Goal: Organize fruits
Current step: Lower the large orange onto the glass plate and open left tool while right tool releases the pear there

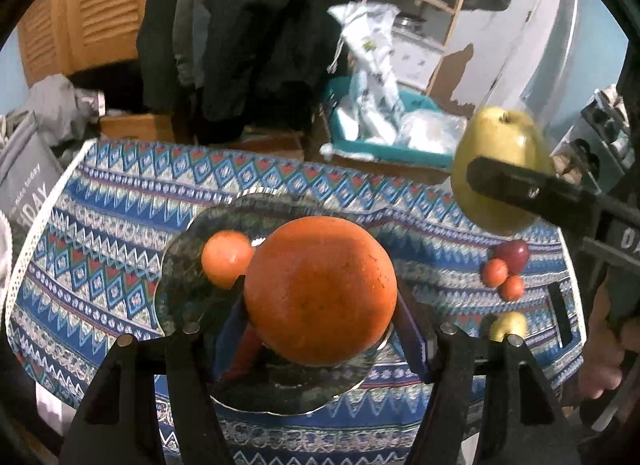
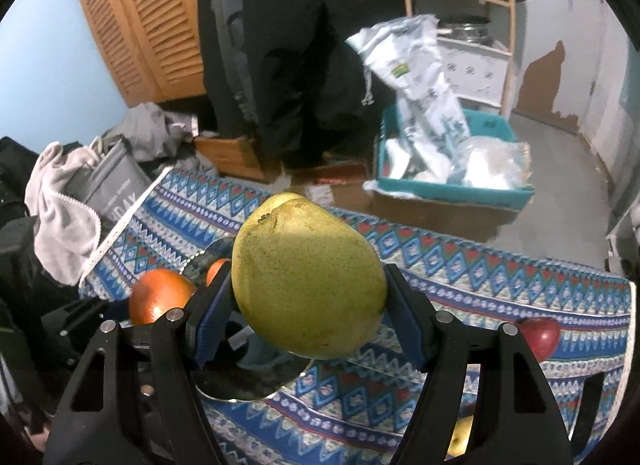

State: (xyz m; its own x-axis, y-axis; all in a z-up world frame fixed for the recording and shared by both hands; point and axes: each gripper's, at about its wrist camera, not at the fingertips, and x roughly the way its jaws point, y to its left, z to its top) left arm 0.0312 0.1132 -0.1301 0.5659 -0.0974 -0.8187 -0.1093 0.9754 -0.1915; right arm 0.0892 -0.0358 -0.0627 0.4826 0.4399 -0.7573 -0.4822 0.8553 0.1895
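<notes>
Left claw (image 1: 320,305) grips dimpled round orange (image 1: 320,289); right claw (image 2: 308,305) grips speckled pear (image 2: 308,277).

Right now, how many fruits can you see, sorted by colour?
Orange: 4, the large orange in the left hand-held gripper, one on the plate, two small on the cloth
Yellow-green: 2, the pear in the right hand-held gripper, one on the cloth
Red: 1, the apple
Total: 7

We see a woven patterned tablecloth (image 1: 120,201), a glossy mirror-like plate (image 1: 180,285), a matt pebbled orange (image 1: 320,289), and a smooth speckled pear (image 2: 308,277).
</notes>
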